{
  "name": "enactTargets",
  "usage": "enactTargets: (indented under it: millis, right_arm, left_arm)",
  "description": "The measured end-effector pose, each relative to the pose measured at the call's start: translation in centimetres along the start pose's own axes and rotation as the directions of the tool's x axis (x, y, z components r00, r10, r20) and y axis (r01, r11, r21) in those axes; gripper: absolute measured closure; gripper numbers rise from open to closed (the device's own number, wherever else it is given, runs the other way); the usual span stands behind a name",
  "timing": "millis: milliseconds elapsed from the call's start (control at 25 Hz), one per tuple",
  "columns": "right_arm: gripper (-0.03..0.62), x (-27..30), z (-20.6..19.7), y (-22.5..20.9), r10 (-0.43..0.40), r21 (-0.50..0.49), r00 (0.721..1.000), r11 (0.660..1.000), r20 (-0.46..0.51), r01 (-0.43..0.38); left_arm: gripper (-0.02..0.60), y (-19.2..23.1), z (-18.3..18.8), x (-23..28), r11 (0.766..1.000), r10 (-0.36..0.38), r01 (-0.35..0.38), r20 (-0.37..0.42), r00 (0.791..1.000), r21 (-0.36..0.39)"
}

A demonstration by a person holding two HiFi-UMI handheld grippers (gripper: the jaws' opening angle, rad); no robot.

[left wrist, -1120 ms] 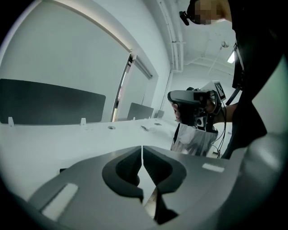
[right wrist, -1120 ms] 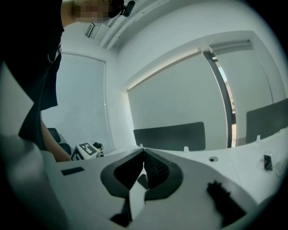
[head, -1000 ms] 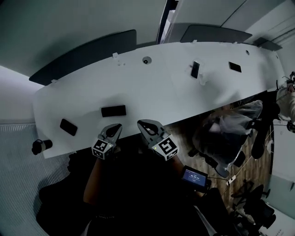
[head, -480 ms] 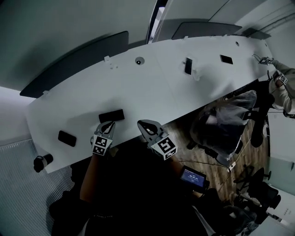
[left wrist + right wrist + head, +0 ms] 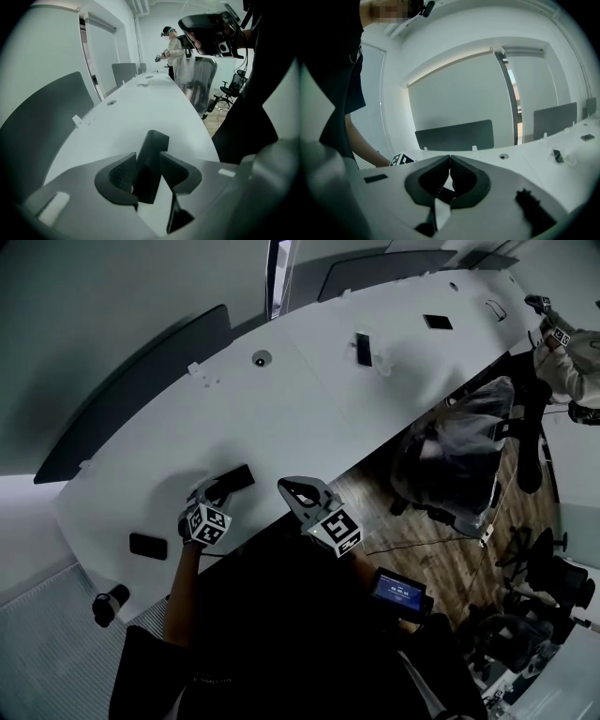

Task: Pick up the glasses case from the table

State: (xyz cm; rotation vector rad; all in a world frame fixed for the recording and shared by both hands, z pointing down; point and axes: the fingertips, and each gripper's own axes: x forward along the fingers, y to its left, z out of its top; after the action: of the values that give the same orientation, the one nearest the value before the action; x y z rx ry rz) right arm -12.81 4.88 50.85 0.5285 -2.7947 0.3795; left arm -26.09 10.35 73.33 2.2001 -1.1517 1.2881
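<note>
The grasp is under way. The left gripper (image 5: 214,493) straddles the glasses case (image 5: 234,479), which lies on the table (image 5: 309,399) at 10 o'clock from the right gripper (image 5: 287,487). The left jaws are opening around the case, apparently not pinching it. Next they must close and lift. The right jaws are together, empty.

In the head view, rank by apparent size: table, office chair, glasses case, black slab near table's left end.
Largest: table.
Next: office chair.
Then glasses case and black slab: alike; case partly hidden.
</note>
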Motion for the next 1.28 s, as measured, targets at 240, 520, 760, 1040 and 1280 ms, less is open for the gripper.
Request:
enactTargets:
  millis: [240, 520, 760, 1040, 1280]
  right_arm:
    - [0.586, 0.2, -0.5, 0.6, 0.009, -0.016, 1.0, 1.0, -0.022, -0.009]
    - [0.586, -0.6, -1.0, -0.2, 0.044, -0.032, 0.998, 0.998, -0.036, -0.045]
    - [0.586, -0.1, -1.3, -0.9, 0.071, -0.042, 0.996, 0.996, -0.052, -0.073]
    - [0.586, -1.3, -0.5, -3.0, 0.074, -0.063, 0.997, 0.995, -0.038, -0.076]
    - [0.586, -1.6, -0.8, -4.1, 0.083, -0.071, 0.995, 0.994, -0.048, -0.087]
  left_arm:
    - [0.325, 0.5, -1.9, 1.6, 0.992, -0.063, 0.074, -0.116, 0.991, 0.097]
    - [0.265, -0.5, -2.9, 3.7, 0.985, -0.12, 0.144, -0.212, 0.97, 0.1]
    - [0.219, -0.7, -4.0, 5.6, 0.976, -0.171, 0.204, -0.308, 0.936, 0.079]
    - [0.182, -0.3, -4.6, 6.4, 0.972, -0.161, 0.217, -0.403, 0.901, 0.095]
    - [0.178, -0.9, -4.8, 7.2, 0.951, -0.253, 0.306, -0.456, 0.853, 0.043]
